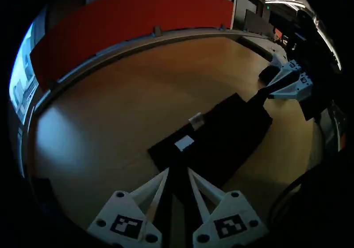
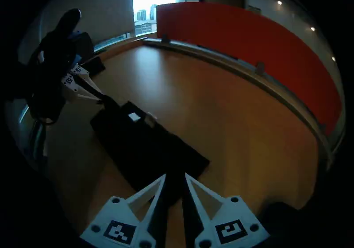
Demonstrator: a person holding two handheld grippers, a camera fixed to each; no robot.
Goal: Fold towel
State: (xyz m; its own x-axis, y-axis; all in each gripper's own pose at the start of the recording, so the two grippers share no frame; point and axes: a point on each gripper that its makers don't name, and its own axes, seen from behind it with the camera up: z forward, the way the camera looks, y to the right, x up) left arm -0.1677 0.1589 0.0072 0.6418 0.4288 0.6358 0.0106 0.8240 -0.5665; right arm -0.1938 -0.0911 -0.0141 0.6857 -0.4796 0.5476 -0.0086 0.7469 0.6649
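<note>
Black towel (image 1: 221, 137), long rectangle, white tag (image 1: 184, 143)

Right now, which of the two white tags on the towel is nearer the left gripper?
The flat tag lying on top of the towel; the other tag sits at its edge, farther off.

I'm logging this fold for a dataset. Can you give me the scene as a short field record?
surface: wooden table
item: dark towel, spread on the table, white tag showing
left gripper: shut on one end of the towel
right gripper: shut on the opposite end
background: red partition along the table's far edge
</note>
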